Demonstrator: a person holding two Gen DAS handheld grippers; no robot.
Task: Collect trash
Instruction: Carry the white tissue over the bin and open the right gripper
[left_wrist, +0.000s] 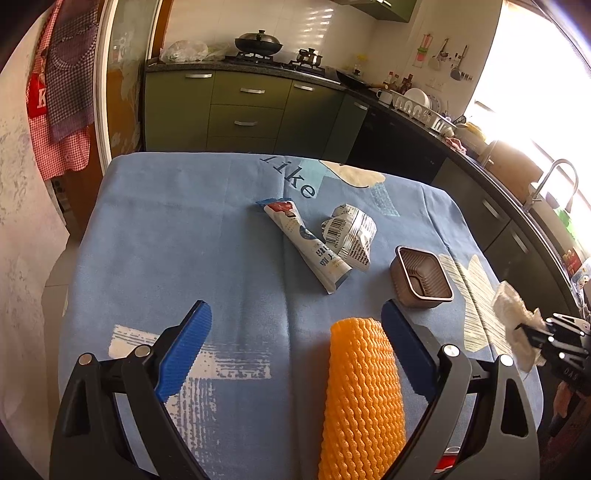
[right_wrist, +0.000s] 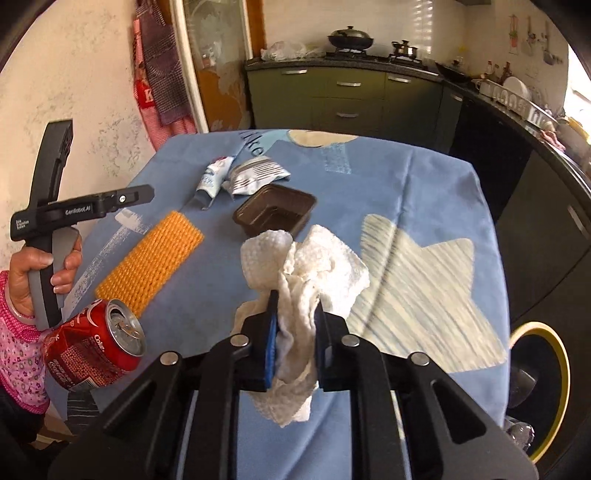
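Note:
My right gripper is shut on a crumpled white paper towel, which bulges out above and hangs below the blue pads, clear of the table. The left wrist view shows that towel at the table's right edge. My left gripper is open and low over the cloth. An orange foam net lies flat between its fingers, close to the right one. Beyond lie a blue-white tube wrapper, a crumpled silver wrapper and a brown plastic tray. A dented red cola can lies at the near left.
A blue patterned cloth covers the small table. A dark bin with a yellow rim stands below the table's right side. Green cabinets with a stove line the far wall, a dark counter and sink the right. A hand holds the left gripper's handle.

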